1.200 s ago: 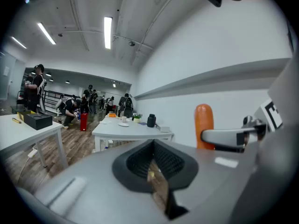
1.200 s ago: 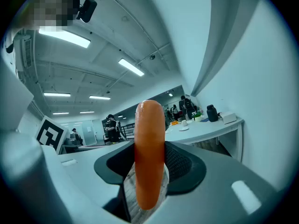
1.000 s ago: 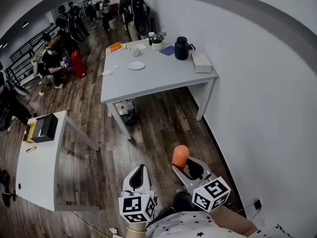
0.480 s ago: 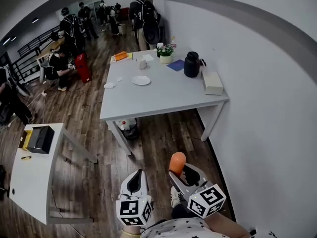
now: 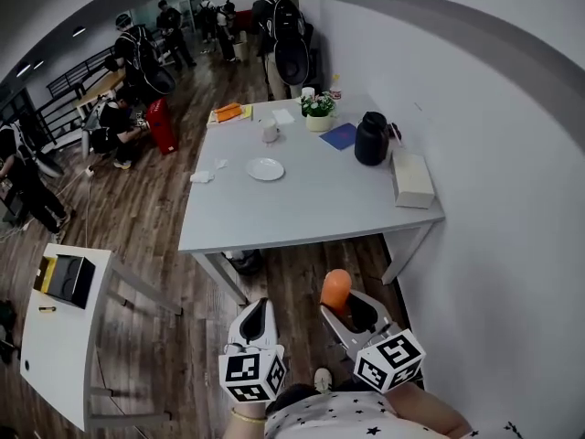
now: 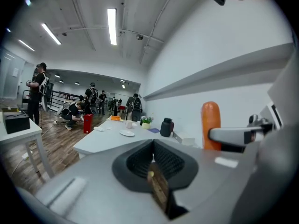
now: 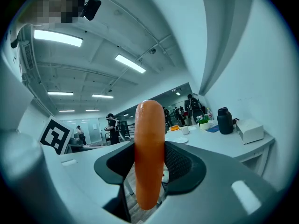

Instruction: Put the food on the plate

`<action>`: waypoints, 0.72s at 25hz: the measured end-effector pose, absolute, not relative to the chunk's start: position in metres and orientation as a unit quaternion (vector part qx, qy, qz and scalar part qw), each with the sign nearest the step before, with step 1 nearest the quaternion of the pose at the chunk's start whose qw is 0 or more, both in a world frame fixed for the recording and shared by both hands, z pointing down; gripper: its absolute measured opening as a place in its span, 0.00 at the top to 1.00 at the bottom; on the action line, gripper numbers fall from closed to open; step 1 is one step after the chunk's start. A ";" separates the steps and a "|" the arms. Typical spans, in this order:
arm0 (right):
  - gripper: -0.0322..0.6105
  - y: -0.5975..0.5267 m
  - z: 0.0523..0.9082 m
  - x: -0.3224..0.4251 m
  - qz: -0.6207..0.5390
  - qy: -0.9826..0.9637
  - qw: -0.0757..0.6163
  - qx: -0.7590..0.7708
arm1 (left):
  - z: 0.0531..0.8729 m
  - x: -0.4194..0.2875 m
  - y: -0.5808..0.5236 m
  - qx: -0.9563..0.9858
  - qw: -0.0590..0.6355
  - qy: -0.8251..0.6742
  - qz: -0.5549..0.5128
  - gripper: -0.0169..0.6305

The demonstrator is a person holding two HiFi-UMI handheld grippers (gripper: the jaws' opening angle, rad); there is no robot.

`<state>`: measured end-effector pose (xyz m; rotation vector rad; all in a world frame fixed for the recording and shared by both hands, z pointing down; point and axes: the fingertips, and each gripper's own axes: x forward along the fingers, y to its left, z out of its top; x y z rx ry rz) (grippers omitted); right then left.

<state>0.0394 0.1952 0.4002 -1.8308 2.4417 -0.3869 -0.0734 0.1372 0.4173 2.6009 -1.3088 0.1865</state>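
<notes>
Head view: table (image 5: 320, 204) and plate (image 5: 265, 169) have drawn nearer while my right gripper (image 5: 347, 311) stays pinched on the sausage (image 5: 335, 288), left gripper (image 5: 259, 314) pressed together empty; placement still pending.

Right gripper (image 5: 345, 307) holds an orange sausage (image 5: 335, 289) near the table (image 5: 311, 210).

The sausage (image 5: 335, 287) was partly hidden by the right gripper (image 5: 341, 306); the orange object (image 5: 228, 112) on the table (image 5: 311, 204) could not be identified.
</notes>
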 end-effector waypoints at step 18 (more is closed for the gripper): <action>0.64 -0.030 0.432 0.086 -0.157 0.809 0.001 -0.566 | 0.445 -0.044 -0.063 0.861 0.121 -0.487 0.083 0.96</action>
